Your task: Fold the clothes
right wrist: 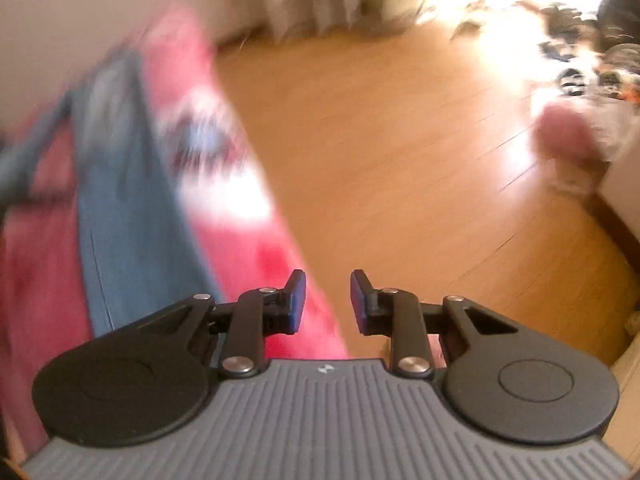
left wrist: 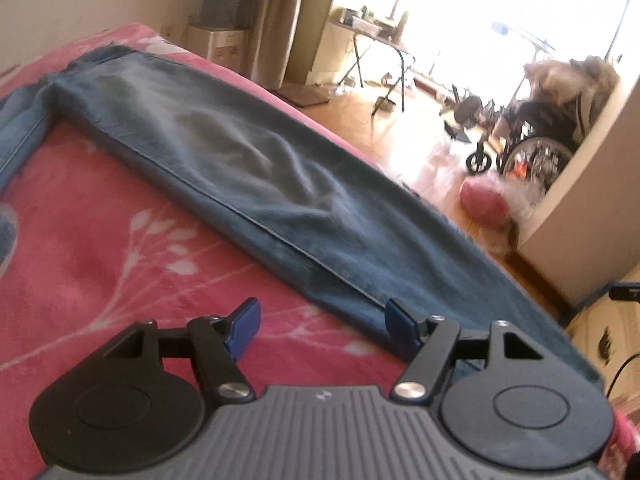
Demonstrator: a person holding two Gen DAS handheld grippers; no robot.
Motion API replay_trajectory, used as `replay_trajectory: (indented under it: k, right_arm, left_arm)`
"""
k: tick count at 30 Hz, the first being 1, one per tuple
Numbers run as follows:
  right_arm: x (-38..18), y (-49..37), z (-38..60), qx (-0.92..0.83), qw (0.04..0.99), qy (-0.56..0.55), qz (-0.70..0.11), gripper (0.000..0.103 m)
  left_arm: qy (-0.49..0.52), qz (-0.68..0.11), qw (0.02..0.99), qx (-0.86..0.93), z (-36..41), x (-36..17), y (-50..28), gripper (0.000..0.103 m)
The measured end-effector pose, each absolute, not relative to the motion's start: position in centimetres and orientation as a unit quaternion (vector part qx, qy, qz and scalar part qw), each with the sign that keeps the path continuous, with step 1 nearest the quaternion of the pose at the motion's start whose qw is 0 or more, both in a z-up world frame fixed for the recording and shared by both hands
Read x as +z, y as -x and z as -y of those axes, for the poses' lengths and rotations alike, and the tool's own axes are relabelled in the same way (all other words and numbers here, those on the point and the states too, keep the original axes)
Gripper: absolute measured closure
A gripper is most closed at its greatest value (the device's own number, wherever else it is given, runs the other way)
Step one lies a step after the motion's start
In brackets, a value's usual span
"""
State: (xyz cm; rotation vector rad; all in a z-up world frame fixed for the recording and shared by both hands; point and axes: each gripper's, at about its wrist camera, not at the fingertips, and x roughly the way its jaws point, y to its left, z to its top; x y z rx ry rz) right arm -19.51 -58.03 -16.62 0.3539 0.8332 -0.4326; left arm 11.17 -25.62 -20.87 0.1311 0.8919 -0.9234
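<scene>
The jeans [left wrist: 248, 168] lie spread flat on the pink floral bedcover [left wrist: 100, 248], one leg running along the bed's edge beside the wooden floor [right wrist: 400, 160] (a wheelchair [left wrist: 536, 136] stands farther off). The left gripper [left wrist: 322, 330] hovers over the near end of that leg, jaws wide apart, gripping nothing. The right gripper [right wrist: 328, 304] hangs over the bed's edge, narrowly parted and empty.

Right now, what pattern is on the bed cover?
Pink bed cover with white leafy sprigs; left wrist view.
</scene>
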Motion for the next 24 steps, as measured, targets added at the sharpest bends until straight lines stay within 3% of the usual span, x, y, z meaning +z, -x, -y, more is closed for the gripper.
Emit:
replay_trajectory:
  k: [5, 9, 16, 24]
  right_arm:
    - [-13.4, 12.3, 53.1, -0.160, 0.919, -0.084, -0.350, 0.079]
    - [-13.0, 5.2, 48.3, -0.115, 0.931, -0.092, -0.334, 0.079]
    - [-13.6, 1.9, 39.8, -0.060, 0.910, 0.023, -0.410, 0.079]
    - [-10.8, 1.5, 37.9, -0.064, 0.883, -0.102, -0.453, 0.079]
  left_arm:
    - [-0.010, -0.397, 0.813, -0.425, 22.9, -19.3, -13.0, 0.032]
    - [0.031, -0.380, 0.826, -0.415, 20.3, -18.0, -14.6, 0.029]
    - [0.062, -0.367, 0.847, -0.380, 16.4, -19.0, -17.4, 0.028]
    - [0.090, -0.372, 0.846, -0.371, 14.3, -20.9, -19.2, 0.028]
